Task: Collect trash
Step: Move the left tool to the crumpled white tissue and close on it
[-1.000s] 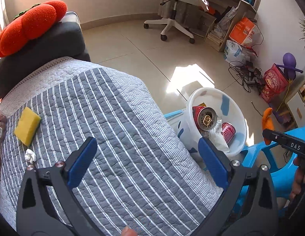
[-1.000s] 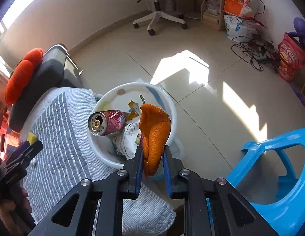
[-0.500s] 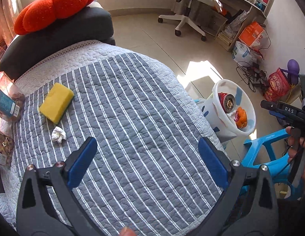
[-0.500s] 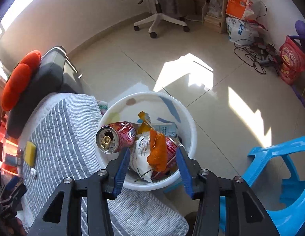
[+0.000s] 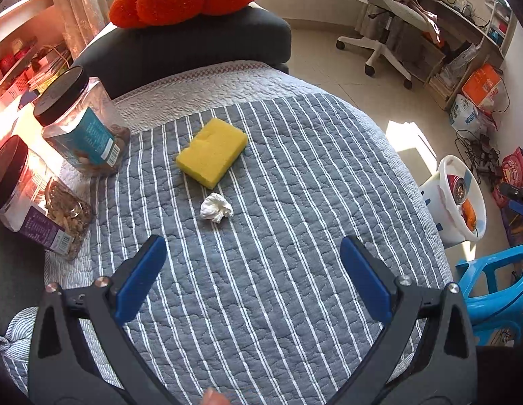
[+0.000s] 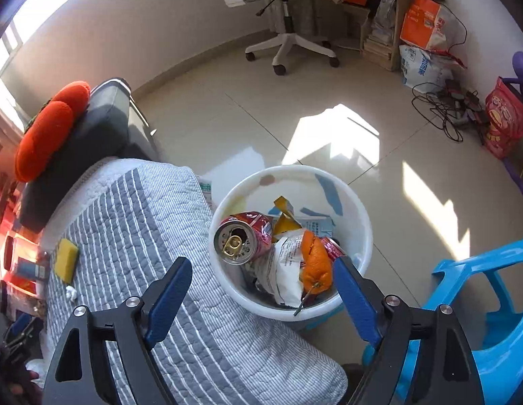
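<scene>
Between our right gripper's [image 6: 259,292] blue pads nothing is held: its jaws have just been opening and now stand wide above the white bin [image 6: 359,216], because the orange peel [image 6: 315,261] has gone in and lies free on a white wrapper [image 6: 281,270], beside the red can [image 6: 243,238]. We hold that gripper pointing steeply down over the rim so that whatever it lets go lands inside and not on the floor.

Our left gripper [image 5: 249,275] is spread just as wide and empty, tilted down over the striped quilt [image 5: 312,185], which we judge to be the readiness for the next pick. The crumpled tissue [image 5: 216,207] lies ahead of it, roughly on the line between the two pads and a little toward the left one, apart from both. Just beyond the tissue sits the yellow sponge [image 5: 211,152], near it but seemingly not touching. Two lidded jars [image 5: 81,123] stand at the quilt's left edge, well clear. The bin shows far to the right in the left wrist view, off the quilt's edge, so the tissue must be carried across.
</scene>
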`<control>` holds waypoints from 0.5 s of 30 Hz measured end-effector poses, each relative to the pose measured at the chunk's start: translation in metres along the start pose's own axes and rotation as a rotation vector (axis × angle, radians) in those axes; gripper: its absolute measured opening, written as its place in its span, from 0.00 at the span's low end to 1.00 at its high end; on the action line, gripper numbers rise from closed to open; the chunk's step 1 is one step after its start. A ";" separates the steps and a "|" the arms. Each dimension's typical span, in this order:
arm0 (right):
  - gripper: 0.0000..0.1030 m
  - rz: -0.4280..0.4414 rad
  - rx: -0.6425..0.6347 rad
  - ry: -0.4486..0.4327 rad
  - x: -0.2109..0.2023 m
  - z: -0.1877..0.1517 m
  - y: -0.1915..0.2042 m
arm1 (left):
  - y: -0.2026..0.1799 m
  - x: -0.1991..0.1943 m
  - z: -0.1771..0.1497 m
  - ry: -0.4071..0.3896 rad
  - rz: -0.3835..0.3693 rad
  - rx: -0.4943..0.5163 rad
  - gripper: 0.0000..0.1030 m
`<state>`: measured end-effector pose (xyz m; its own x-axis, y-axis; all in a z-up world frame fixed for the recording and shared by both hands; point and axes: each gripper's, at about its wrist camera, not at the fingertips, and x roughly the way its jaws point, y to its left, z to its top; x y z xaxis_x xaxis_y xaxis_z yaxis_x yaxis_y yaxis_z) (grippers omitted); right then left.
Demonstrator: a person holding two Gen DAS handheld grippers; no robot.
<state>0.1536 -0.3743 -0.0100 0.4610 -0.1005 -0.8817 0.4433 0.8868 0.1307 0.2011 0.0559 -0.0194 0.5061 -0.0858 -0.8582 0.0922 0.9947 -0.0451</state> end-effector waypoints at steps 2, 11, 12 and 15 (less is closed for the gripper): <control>0.92 0.001 -0.034 0.010 0.002 -0.003 0.011 | 0.013 0.003 0.000 0.009 -0.006 -0.027 0.99; 0.98 -0.003 -0.146 0.042 0.012 -0.018 0.054 | 0.041 0.053 0.001 0.158 0.044 -0.078 0.99; 0.98 -0.001 -0.149 0.047 0.014 -0.019 0.057 | 0.042 0.060 0.002 0.180 0.048 -0.084 0.99; 0.98 0.000 -0.150 0.067 0.020 -0.022 0.064 | 0.052 0.076 0.003 0.195 0.037 -0.148 0.99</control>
<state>0.1738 -0.3099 -0.0289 0.4067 -0.0746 -0.9105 0.3213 0.9447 0.0661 0.2474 0.1004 -0.0854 0.3308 -0.0513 -0.9423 -0.0566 0.9956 -0.0740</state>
